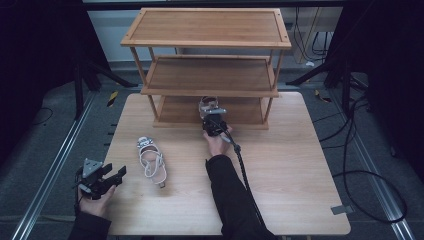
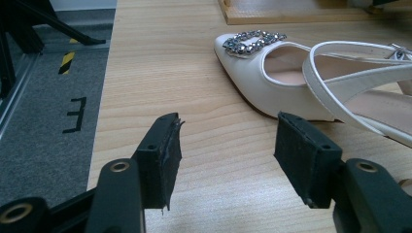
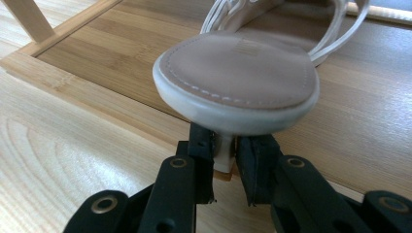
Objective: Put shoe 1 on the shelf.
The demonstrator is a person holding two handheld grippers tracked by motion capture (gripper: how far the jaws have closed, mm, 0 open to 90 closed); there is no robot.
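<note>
A white slingback shoe (image 1: pixel 151 161) with a jewelled buckle lies on the wooden table, toe toward the shelf; in the left gripper view this shoe (image 2: pixel 296 82) is just ahead and right of the jaws. My left gripper (image 1: pixel 107 177) is open near the table's front left corner, nothing between its pads (image 2: pixel 160 158). My right gripper (image 1: pixel 212 120) holds a second white shoe (image 1: pixel 210 106) at the lowest shelf board (image 1: pixel 240 111) of the wooden rack. In the right gripper view its jaws are shut on that shoe's heel (image 3: pixel 224 154), under the heel seat (image 3: pixel 238 73).
The three-tier wooden rack (image 1: pixel 207 45) stands at the table's far edge; its middle and top boards hold nothing. A cable (image 1: pixel 245 175) trails from the right gripper along the forearm. Grey floor with rails and black stands surrounds the table (image 1: pixel 290 170).
</note>
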